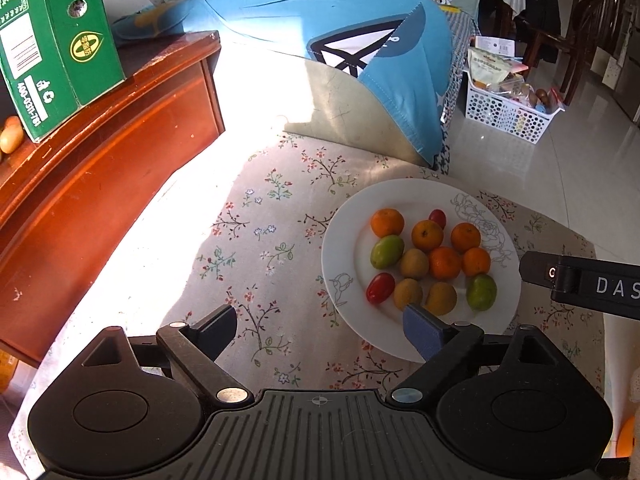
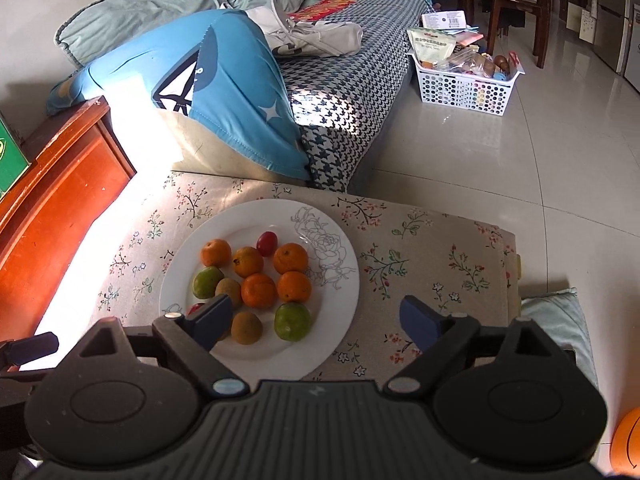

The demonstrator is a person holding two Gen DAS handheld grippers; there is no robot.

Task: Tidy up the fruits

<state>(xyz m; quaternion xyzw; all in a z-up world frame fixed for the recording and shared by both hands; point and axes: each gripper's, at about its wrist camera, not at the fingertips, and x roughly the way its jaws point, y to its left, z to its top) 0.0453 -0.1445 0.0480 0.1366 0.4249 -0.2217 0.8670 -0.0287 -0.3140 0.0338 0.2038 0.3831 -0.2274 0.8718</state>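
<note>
So all the fruit sits on one white plate on the floral tablecloth. On it: five oranges, two green fruits, three brownish kiwi-looking ones, plus a couple of red cherry tomatoes. Everything's bunched in the plate's middle, mostly touching.

Left gripper hangs over the cloth just beside the plate, jaws spread wide, holding nothing. Right gripper is the same deal, wide apart and empty, its left finger over the plate's near edge.

Off on the floor there's a white perforated basket stuffed with snack bags and packets. A green carton stands on the wooden cabinet.
</note>
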